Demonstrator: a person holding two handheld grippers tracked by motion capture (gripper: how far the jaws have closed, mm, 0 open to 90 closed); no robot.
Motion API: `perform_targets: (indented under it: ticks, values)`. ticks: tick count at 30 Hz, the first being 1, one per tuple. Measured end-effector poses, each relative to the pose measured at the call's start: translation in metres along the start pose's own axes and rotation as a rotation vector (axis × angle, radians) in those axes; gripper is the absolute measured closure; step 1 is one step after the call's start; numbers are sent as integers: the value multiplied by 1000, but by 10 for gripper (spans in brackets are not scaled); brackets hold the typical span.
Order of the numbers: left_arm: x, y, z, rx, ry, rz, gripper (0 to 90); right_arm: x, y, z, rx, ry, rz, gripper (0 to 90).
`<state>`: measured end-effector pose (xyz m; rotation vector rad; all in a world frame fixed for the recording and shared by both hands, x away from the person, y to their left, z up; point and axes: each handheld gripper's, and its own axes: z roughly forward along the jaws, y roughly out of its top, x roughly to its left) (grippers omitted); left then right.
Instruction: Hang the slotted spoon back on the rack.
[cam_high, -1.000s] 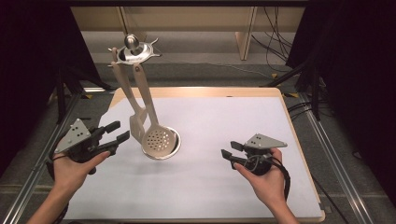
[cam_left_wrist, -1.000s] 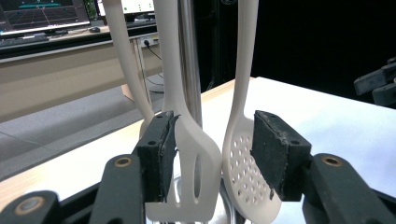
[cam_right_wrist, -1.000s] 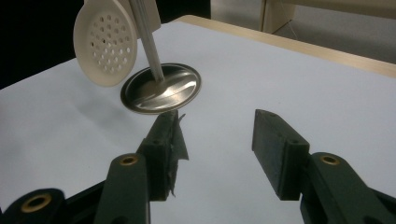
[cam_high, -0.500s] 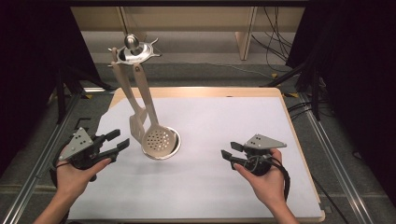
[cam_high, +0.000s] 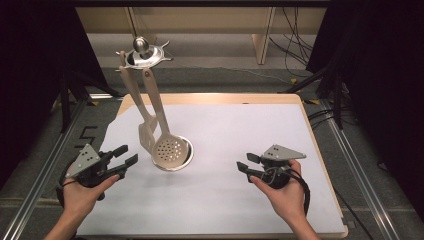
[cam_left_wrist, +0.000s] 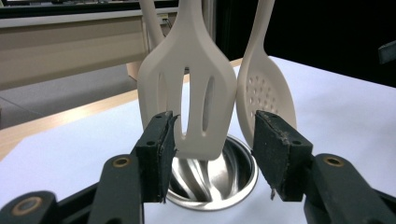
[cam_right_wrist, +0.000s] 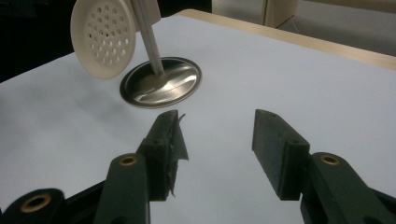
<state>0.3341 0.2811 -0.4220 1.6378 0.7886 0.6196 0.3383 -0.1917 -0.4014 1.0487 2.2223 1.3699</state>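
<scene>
A steel utensil stand (cam_high: 144, 51) rises from a round metal base (cam_high: 186, 156) on the white mat. From its top hang a cream slotted spatula (cam_high: 146, 132) (cam_left_wrist: 189, 100) and a cream perforated skimmer (cam_high: 168, 148) (cam_left_wrist: 265, 91) (cam_right_wrist: 103, 35). My left gripper (cam_high: 126, 155) (cam_left_wrist: 212, 154) is open, low over the mat at the left, jaws pointing at the spatula, which hangs just beyond them. My right gripper (cam_high: 244, 169) (cam_right_wrist: 217, 144) is open at the right, nothing between its jaws, pointing toward the base (cam_right_wrist: 161, 87).
The white mat (cam_high: 240, 135) lies on a wooden table (cam_high: 210, 98). Metal rails (cam_high: 45, 165) run along both sides of the table. Dark curtains and cables stand behind, with a pale bench leg (cam_high: 262, 35) on the floor beyond.
My left gripper has sunk toward the mat and come a little nearer the person. The right gripper and the hanging utensils have kept still.
</scene>
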Motion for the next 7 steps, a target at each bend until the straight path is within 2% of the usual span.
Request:
perform_targets:
  ticks: [6,7]
  values:
    - [3,-3,0,10,6,-8,482,-1,-1,-1,-3,2,28,519]
    - [5,-3,1,7,1,7,482,-4,0,-1,-9,-9,6,519]
